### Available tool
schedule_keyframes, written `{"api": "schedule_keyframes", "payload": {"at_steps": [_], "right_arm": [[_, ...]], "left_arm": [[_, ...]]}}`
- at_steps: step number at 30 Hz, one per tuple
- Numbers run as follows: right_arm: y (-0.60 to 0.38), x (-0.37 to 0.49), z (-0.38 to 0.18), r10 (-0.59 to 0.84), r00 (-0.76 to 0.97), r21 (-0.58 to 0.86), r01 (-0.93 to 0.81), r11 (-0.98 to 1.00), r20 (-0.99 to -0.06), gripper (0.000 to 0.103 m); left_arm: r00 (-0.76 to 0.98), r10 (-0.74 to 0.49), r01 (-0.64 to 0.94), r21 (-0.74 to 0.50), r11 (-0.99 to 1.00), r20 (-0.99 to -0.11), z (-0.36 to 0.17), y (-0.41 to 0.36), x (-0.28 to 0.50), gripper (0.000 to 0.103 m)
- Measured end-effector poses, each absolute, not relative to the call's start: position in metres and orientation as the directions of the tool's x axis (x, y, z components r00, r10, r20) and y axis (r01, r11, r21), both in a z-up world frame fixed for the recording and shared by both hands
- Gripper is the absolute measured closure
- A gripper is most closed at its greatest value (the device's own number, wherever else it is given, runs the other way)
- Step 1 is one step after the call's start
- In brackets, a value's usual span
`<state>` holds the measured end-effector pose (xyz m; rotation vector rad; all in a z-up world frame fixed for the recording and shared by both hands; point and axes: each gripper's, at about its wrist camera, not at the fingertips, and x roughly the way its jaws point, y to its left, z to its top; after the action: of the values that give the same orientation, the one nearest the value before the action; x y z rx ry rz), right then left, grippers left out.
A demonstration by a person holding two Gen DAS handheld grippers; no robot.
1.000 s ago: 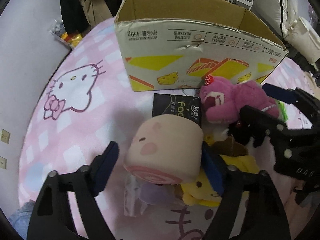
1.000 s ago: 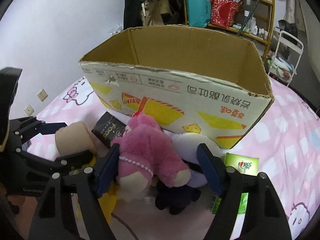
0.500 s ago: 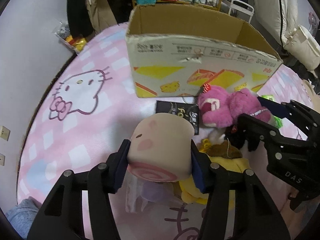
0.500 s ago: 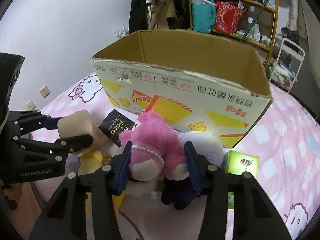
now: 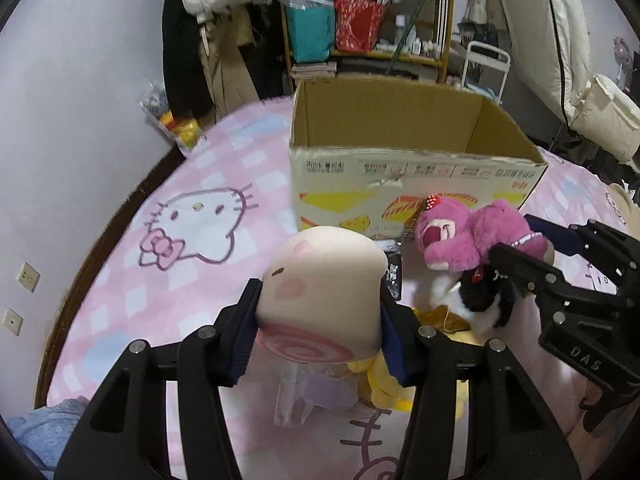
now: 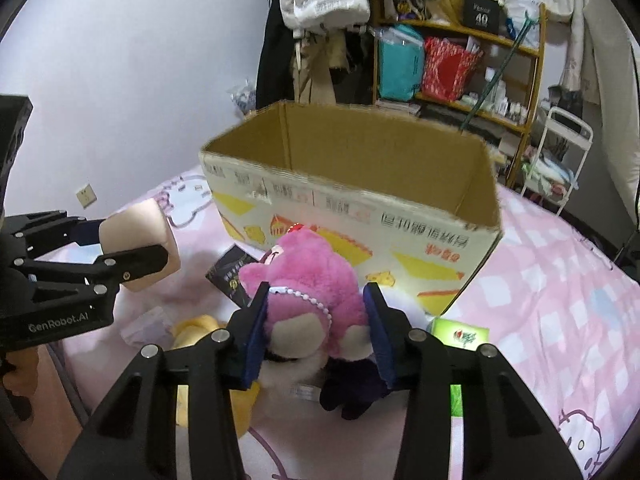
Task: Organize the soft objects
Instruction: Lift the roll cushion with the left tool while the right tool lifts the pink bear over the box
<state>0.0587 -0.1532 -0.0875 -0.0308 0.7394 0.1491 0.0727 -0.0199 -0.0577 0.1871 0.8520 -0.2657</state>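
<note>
Plush toys are the job, and none appears to be in the cardboard box (image 5: 412, 184) yet; what shows of its inside looks bare, though its floor is hidden. Two are in hand. The left gripper (image 5: 320, 312) is clamped on a cream swiss-roll plush (image 5: 320, 292), lifted clear of the bed (image 5: 120, 280) in front of the box's left corner. The right gripper (image 6: 316, 320) is closed around the lower body of a pink bear plush (image 6: 308, 276), head toward the box, just before the box's front wall; whether it is off the bed is hard to tell.

Still lying in front of the box are a yellow plush (image 6: 200, 328), a black-and-white plush (image 5: 484, 300) under the bear, a dark packet (image 6: 232, 276), a green packet (image 6: 460, 336) and a clear plastic wrapper (image 5: 308, 396). So most of the sorting seems left.

Both grippers point forward at the box, roughly level and side by side, sitting below its rim. Each load probably needs raising over the front wall before release.
</note>
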Motion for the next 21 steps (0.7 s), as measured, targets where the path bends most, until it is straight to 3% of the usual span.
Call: {"api": "schedule_keyframes", "payload": {"at_steps": [8, 15, 21], "right_arm": [[-0.151, 0.034, -0.060, 0.066, 0.810, -0.032, -0.104, 0.994, -0.583, 0.055], [-0.157, 0.009, -0.035, 0.040, 0.872, -0.036, -0.066, 0.997, -0.488, 0.055], [-0.165, 0.009, -0.030, 0.042, 0.875, -0.007, -0.052, 0.999, -0.481, 0.055]], "left_arm": [[0.719, -0.184, 0.296, 0.056, 0.954, -0.670, -0.033, -0.011, 0.052, 0.050], [0.821, -0.194, 0.279, 0.081, 0.957, -0.537, -0.009, -0.002, 0.029, 0.050], [0.851, -0.191, 0.267, 0.090, 0.959, -0.490, 0.002, -0.001, 0.021, 0.050]]}}
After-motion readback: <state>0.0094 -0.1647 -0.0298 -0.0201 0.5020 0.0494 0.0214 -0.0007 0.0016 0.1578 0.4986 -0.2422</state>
